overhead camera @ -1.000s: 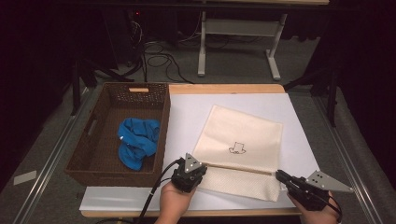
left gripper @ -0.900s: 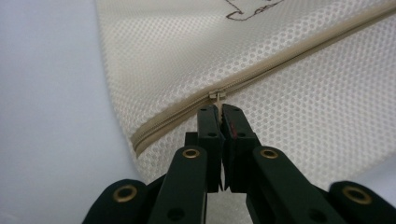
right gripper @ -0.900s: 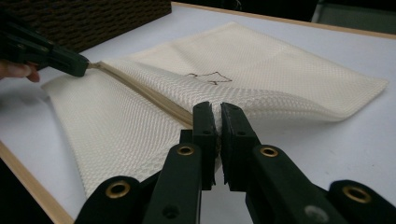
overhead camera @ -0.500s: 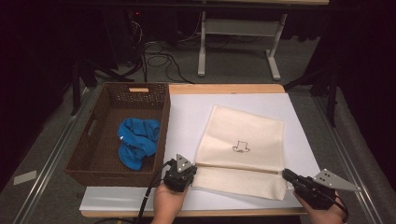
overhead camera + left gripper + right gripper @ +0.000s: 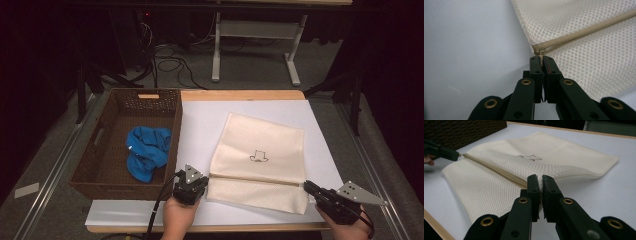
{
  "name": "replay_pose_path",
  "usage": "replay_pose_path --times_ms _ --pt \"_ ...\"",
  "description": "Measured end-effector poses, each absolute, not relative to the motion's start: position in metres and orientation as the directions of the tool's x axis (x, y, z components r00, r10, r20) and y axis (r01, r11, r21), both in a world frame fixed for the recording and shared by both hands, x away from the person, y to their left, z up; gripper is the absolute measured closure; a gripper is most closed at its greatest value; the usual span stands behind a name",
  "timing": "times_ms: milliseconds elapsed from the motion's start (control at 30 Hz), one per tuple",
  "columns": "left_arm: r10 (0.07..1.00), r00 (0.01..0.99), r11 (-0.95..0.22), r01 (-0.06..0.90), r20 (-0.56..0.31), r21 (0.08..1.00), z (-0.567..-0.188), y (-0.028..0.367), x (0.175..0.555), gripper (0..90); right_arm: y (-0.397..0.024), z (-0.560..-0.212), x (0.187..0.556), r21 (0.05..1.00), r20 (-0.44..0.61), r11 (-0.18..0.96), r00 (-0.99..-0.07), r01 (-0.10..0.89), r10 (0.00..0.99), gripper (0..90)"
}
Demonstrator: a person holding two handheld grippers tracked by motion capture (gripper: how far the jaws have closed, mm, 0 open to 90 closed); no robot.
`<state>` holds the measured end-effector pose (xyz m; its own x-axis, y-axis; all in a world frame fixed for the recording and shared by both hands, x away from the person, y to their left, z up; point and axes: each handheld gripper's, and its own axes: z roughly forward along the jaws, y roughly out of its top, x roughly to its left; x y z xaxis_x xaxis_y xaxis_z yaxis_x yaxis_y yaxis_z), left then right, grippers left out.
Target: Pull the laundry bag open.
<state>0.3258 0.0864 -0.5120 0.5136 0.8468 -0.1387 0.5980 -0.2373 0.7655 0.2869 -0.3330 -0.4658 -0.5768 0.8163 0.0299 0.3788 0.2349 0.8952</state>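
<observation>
A cream mesh bag [image 5: 260,145] with a small black hat drawing lies flat on the white table top [image 5: 200,120]. A closed zipper [image 5: 584,31] runs across it near the front edge. My left gripper [image 5: 204,177] sits at the zipper's left end, shut on the zipper pull [image 5: 540,53], as the left gripper view [image 5: 541,59] shows up close. My right gripper [image 5: 306,185] is at the bag's right edge, shut on the bag fabric [image 5: 539,176] by the zipper's other end. In the right gripper view the left gripper [image 5: 456,155] appears far off at the left.
A dark wicker basket [image 5: 97,137] stands on the left of the table with a crumpled blue cloth [image 5: 147,150] inside. The table's wooden front edge [image 5: 250,228] is close under both hands. Cables and a desk frame lie on the floor beyond.
Both grippers have drawn slightly apart, the left toward the basket and the right toward the table's right side, each keeping its hold on the bag.
</observation>
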Motion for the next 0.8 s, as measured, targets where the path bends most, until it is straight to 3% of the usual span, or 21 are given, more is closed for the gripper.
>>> replay_pose_path --times_ms 800 --pt "0.842 0.526 -0.264 0.591 -0.117 0.762 -0.514 0.086 0.324 85.8 -0.33 -0.479 0.293 0.829 0.075 0.275 -0.583 0.488 0.809 81.0"
